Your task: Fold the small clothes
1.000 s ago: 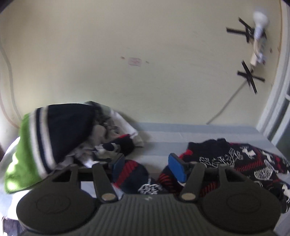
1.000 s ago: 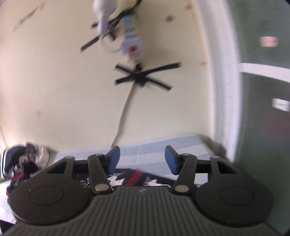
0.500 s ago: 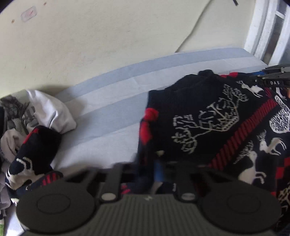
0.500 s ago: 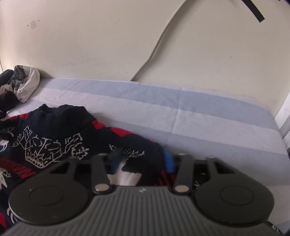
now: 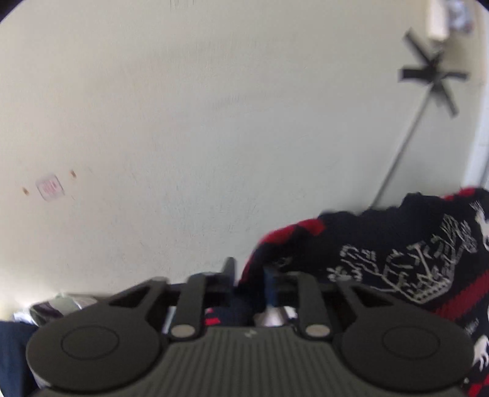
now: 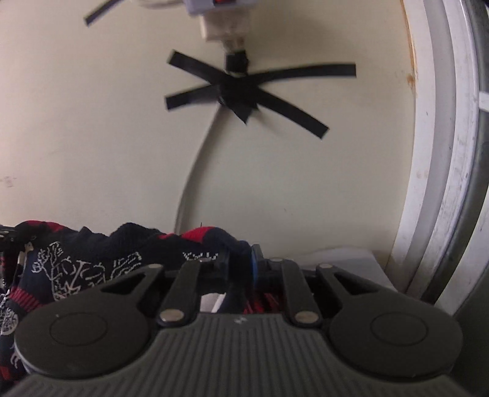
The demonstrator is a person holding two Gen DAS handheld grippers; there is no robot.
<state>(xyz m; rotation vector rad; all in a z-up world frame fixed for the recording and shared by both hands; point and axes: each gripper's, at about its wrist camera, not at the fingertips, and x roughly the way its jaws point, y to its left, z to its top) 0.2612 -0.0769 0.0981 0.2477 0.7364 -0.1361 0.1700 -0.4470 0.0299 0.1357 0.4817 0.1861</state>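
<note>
A small dark navy sweater (image 5: 397, 259) with red stripes and white deer and tree patterns hangs lifted in the air between both grippers. My left gripper (image 5: 249, 274) is shut on its left shoulder edge. In the right wrist view the sweater (image 6: 91, 259) stretches off to the left, and my right gripper (image 6: 240, 262) is shut on its right shoulder edge. Both cameras tilt up toward the cream wall.
A pile of other clothes (image 5: 52, 305) peeks out low at the left in the left wrist view. A power strip (image 6: 223, 12) and black tape cross (image 6: 238, 91) hold a cable on the wall. A white door frame (image 6: 443, 183) stands at the right.
Both grippers closed on the sweater's shoulders on the bed half a second ago and have since lifted it up; the views swung from the bed to the wall.
</note>
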